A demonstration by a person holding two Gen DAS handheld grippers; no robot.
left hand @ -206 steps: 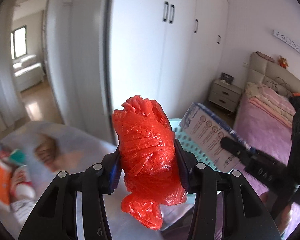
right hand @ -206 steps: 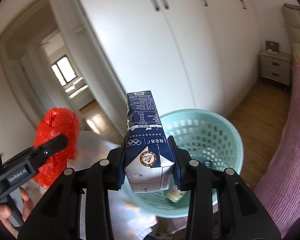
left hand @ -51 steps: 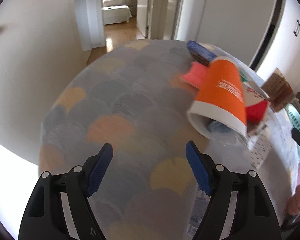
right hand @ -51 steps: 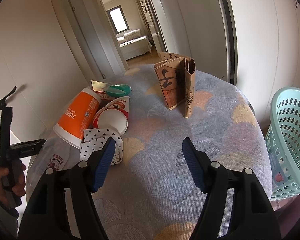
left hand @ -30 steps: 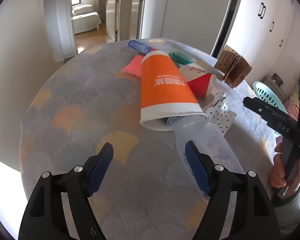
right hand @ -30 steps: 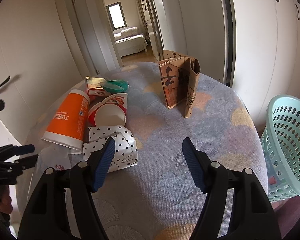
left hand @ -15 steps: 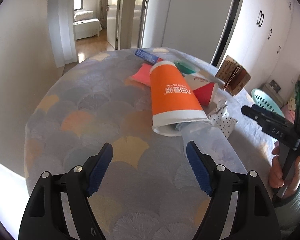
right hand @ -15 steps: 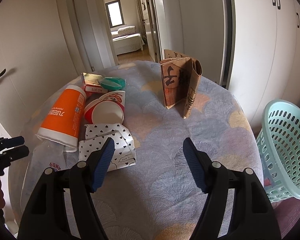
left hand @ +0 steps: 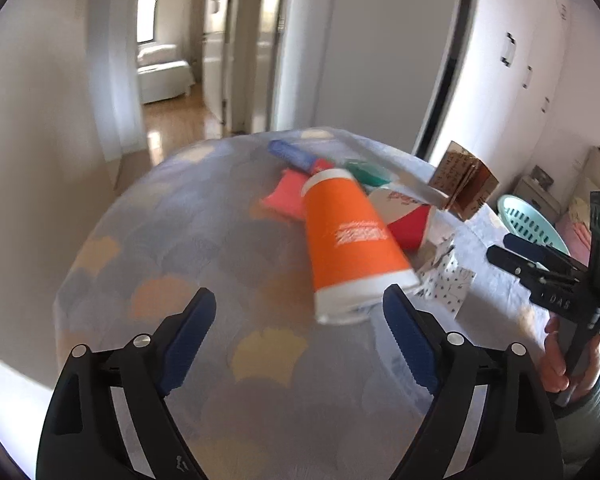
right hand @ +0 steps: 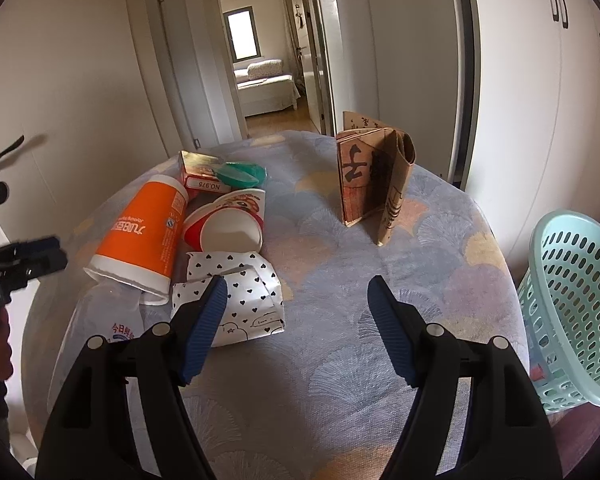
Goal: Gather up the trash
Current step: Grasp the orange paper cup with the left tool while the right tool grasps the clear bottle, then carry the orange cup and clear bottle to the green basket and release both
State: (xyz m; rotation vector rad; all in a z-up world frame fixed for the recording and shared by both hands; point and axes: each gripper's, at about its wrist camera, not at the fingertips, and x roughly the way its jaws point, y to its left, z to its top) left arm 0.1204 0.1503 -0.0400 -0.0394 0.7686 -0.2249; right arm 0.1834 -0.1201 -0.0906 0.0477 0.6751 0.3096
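a round table [right hand: 340,360] covered in a pastel fan-patterned cloth is seen from above. the left gripper [left hand: 296,312] is held wide open and empty, its right blue pad just beside the white rim of a tall orange paper cup [left hand: 350,240] lying on its side. the right gripper [right hand: 296,300] is likewise spread wide and empty, above a crumpled white heart-print paper bag [right hand: 240,296]. a red-and-white paper cup [right hand: 230,222] lies touching the orange one. a folded brown paper bag [right hand: 374,176] stands upright further back. a pale green perforated plastic basket [right hand: 572,300] sits beside the table's right edge.
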